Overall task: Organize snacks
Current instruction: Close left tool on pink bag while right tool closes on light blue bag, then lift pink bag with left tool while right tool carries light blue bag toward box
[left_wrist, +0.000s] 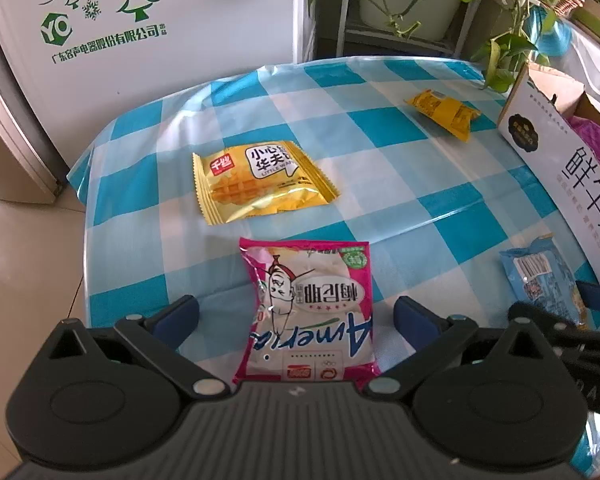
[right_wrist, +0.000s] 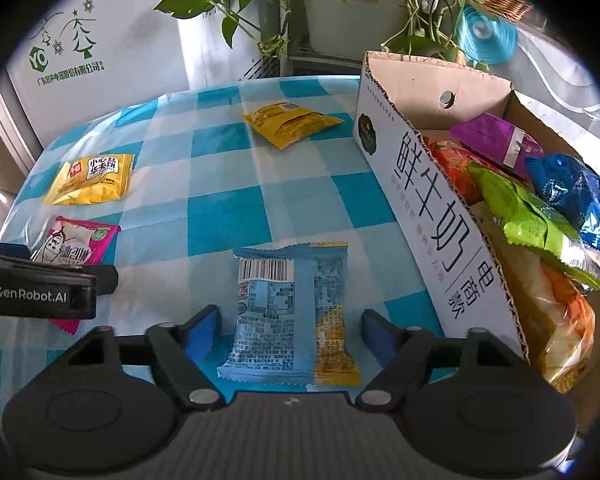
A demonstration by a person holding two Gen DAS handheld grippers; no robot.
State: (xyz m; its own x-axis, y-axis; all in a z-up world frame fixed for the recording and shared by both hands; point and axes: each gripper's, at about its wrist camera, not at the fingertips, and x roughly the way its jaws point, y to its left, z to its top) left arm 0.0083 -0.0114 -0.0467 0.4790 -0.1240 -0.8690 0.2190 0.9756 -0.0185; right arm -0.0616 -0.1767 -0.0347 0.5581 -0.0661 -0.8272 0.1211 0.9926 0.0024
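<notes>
Directly ahead of the right gripper [right_wrist: 288,330], between its two blue pads, a pale blue snack packet [right_wrist: 290,312] is seen lying flat on the checked tablecloth [right_wrist: 228,200], barcode side up. Its long axis runs straight away from the tool, in line with the fingers. The jaws are held partly apart, one pad standing clear on each side of the packet, so nothing is gripped. An open cardboard box [right_wrist: 440,216], the largest thing near the tool, lies just to the right of this gripper; green, blue, purple and orange packets are already heaped inside it. Of the two tools, the right one is judged to be nearer the box, so a short carry to the right would be expected for the blue packet. The left gripper [left_wrist: 296,322] is spread as wide as it goes, with a pink and white packet [left_wrist: 308,312] lying lengthwise between its pads and untouched by them; the box is well off to its right. A yellow waffle packet [left_wrist: 260,182] is placed just beyond the pink one, turned slightly askew. Farther ahead and to the right, close to the box's far corner, a smaller yellow packet [left_wrist: 444,114] is set at a slant.
</notes>
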